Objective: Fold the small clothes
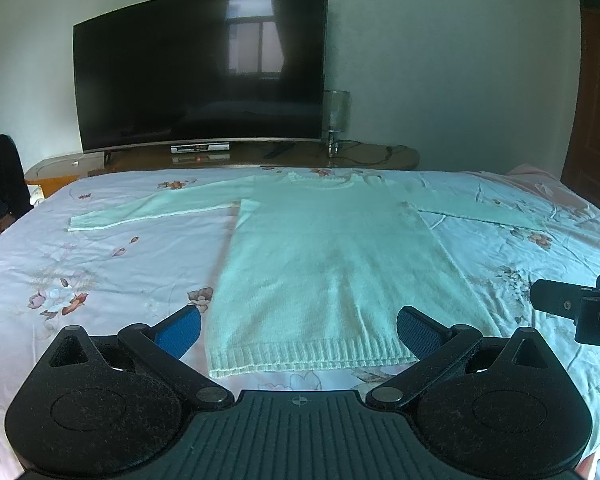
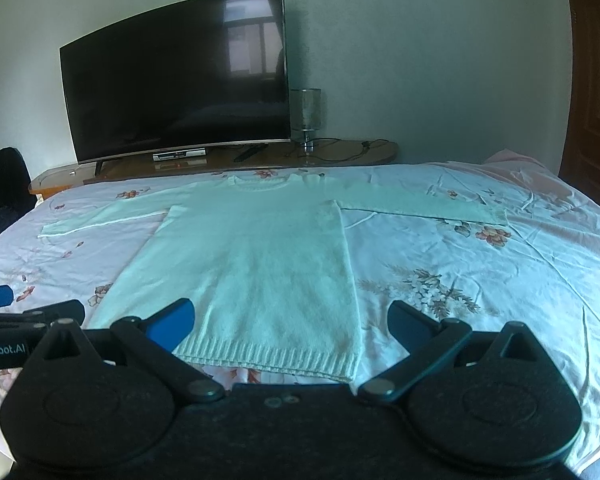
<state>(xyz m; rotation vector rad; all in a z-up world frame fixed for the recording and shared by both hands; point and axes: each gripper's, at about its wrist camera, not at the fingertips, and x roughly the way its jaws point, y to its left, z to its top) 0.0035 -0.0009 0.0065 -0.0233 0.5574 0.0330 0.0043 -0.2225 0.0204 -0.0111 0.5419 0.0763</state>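
white knit sweater (image 1: 320, 256) flat on floral bed sheet (image 1: 100, 272), sleeves spread, hem nearest tongs | left tongs (image 1: 299, 326) wide open, over hem, empty | right tongs (image 2: 291, 320) wide open, at hem's right corner, empty

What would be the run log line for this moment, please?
stage: fold not begun | sweater: flat on bed, sleeves spread | left gripper: open, empty | right gripper: open, empty

A bed (image 1: 100, 272) with a floral sheet carries a pale knit sweater (image 1: 324, 264) spread flat.
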